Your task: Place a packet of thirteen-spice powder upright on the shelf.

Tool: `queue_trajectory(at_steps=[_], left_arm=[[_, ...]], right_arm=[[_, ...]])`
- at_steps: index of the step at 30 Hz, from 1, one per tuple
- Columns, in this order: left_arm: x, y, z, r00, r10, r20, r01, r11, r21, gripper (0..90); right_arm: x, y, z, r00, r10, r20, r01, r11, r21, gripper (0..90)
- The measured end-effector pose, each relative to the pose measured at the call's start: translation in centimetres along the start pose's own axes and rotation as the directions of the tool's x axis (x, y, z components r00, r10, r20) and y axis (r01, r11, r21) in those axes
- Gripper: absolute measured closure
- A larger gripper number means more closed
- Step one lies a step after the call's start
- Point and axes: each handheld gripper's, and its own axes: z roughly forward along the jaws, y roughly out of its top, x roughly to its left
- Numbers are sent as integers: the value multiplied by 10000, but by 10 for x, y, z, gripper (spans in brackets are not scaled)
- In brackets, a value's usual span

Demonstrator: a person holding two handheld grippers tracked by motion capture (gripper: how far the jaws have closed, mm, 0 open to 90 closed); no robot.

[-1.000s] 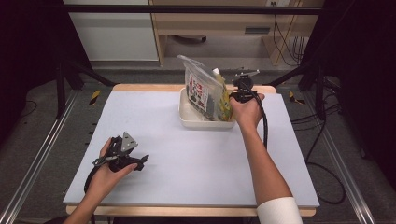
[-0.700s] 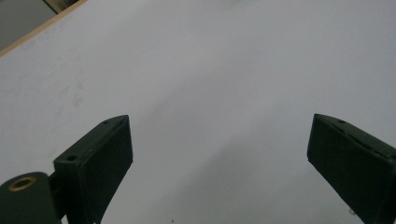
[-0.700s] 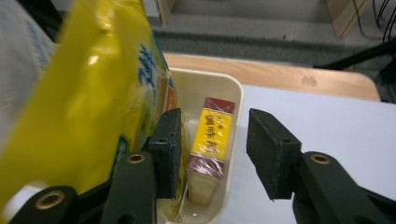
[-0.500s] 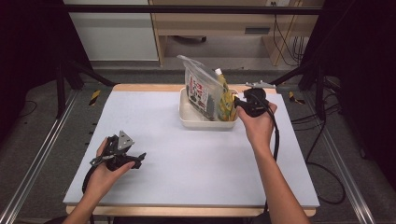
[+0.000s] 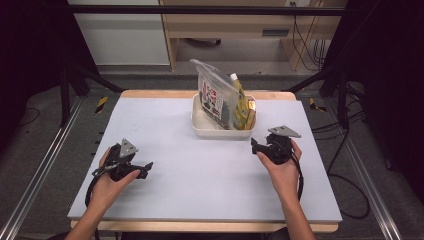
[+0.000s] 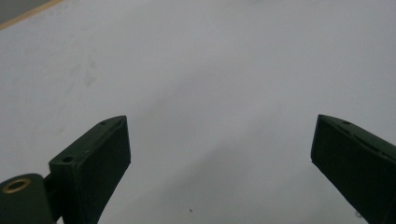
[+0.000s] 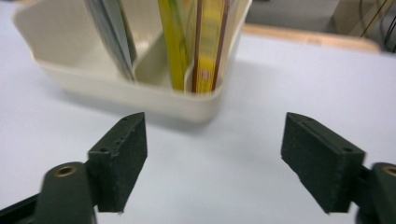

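A cream bin [image 5: 210, 131] [image 7: 140, 93] stands at the back middle of the pale table. In it stand a clear printed pouch [image 5: 214, 95] [image 7: 112, 32], a yellow-green pouch with a white cap [image 5: 239, 102] [image 7: 175, 42] and a yellow packet [image 5: 249, 111] [image 7: 208, 46]. My right gripper [image 5: 255, 146] [image 7: 212, 163] is low over the table, just right of and nearer than the bin. Its jaws have just been opening and stand wide with nothing between them. My left gripper [image 5: 146, 169] [image 6: 219, 158] rests at the front left, open and empty over bare table.
The table's wooden far edge [image 5: 150, 94] runs behind the bin. Metal rails [image 5: 42, 165] flank the table on both sides. A cable [image 5: 300, 175] trails from the right gripper along the forearm. Shelving and a cabinet [image 5: 120, 35] stand beyond the table.
My right hand came away from the top of the bin, moving down and toward the table's near right. Its jaws went from nearly closed to wide apart. The left hand stayed put.
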Motion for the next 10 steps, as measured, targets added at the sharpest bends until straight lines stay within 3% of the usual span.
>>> queue_trajectory(at_steps=[4, 10], left_arm=[[5, -2, -2, 9999, -33, 134, 35, 9999, -126, 47], [18, -6, -7, 9959, -765, 481, 791, 9954, -546, 47]], right_arm=[[-5, -11, -1, 10000, -44, -80, 47, 9995, 314, 155], [-15, -26, -3, 9996, -131, -268, 142, 9991, 404, 116]])
